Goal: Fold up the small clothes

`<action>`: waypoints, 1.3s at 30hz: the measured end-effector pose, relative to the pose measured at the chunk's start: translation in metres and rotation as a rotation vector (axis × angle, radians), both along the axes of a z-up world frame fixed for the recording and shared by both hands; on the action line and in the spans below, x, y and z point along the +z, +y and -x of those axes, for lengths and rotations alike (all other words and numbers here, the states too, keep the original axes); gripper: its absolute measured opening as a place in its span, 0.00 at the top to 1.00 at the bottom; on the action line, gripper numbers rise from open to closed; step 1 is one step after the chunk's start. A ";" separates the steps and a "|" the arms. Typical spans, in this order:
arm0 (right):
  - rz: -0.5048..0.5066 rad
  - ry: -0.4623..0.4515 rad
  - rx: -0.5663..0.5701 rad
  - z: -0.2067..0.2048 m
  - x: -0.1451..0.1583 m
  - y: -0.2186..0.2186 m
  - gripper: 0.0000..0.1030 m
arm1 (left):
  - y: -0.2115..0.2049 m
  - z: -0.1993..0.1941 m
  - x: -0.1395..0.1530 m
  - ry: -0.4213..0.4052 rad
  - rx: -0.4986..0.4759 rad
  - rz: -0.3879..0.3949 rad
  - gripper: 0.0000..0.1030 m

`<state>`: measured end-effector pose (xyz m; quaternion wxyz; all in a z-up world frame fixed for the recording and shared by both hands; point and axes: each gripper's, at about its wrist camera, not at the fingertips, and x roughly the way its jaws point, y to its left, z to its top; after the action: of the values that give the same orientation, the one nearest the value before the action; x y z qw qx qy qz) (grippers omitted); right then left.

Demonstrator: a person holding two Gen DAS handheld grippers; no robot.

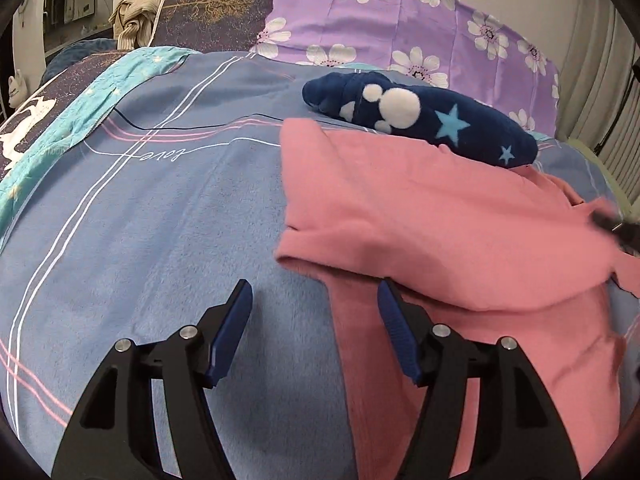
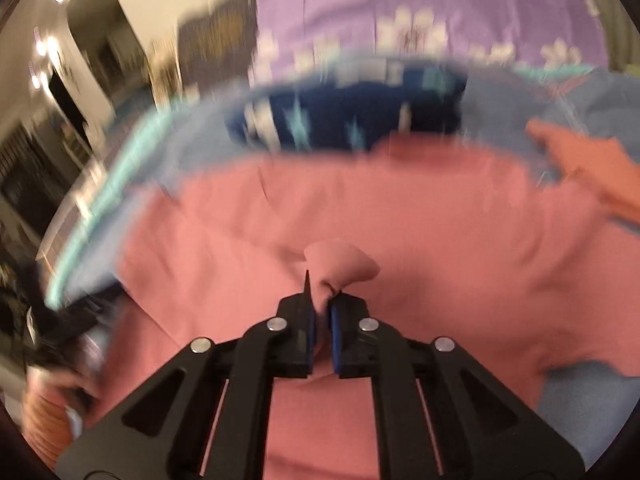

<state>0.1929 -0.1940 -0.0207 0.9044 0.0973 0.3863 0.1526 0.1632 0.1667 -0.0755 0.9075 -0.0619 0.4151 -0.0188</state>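
Pink garment [image 2: 400,208] bunched in clamped right hand-held gripper [image 2: 320,312]; left hand-held gripper [image 1: 314,312] apart, empty.

The left gripper [image 1: 316,320], black with 2 blue-padded fingers [image 1: 230,336], stands open at lower centre over a blue fleece bedspread [image 1: 140,220] with pink and white stripes. Its right finger overlaps a pink cotton garment [image 1: 440,216] at right. A navy star-printed plush garment [image 1: 420,116] lies above, before a purple floral pillow [image 1: 400,20].

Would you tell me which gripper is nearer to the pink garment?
Right. The right gripper is shut on a bunch of the pink garment; the left gripper is open at its edge, gripping nothing.
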 end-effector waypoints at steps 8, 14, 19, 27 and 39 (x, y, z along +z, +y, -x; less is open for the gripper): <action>0.070 0.136 -0.219 -0.031 -0.020 -0.076 0.55 | -0.006 -0.012 -0.004 0.006 0.064 -0.065 0.37; 0.005 0.192 -0.205 -0.011 -0.052 -0.091 0.55 | -0.008 -0.012 0.000 -0.008 0.053 -0.061 0.52; 0.048 0.186 -0.175 -0.003 -0.059 -0.084 0.55 | -0.025 -0.012 0.011 -0.071 0.021 -0.106 0.63; 0.055 0.171 -0.215 0.002 -0.061 -0.091 0.65 | 0.006 -0.010 0.001 -0.043 0.109 0.027 0.86; 0.158 -0.011 -0.027 -0.023 0.015 0.008 0.65 | 0.006 0.003 0.006 -0.098 -0.025 0.177 0.57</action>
<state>0.2161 -0.1862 -0.0061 0.9134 0.0302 0.3908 0.1101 0.1600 0.1725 -0.0696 0.9173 -0.1356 0.3679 -0.0696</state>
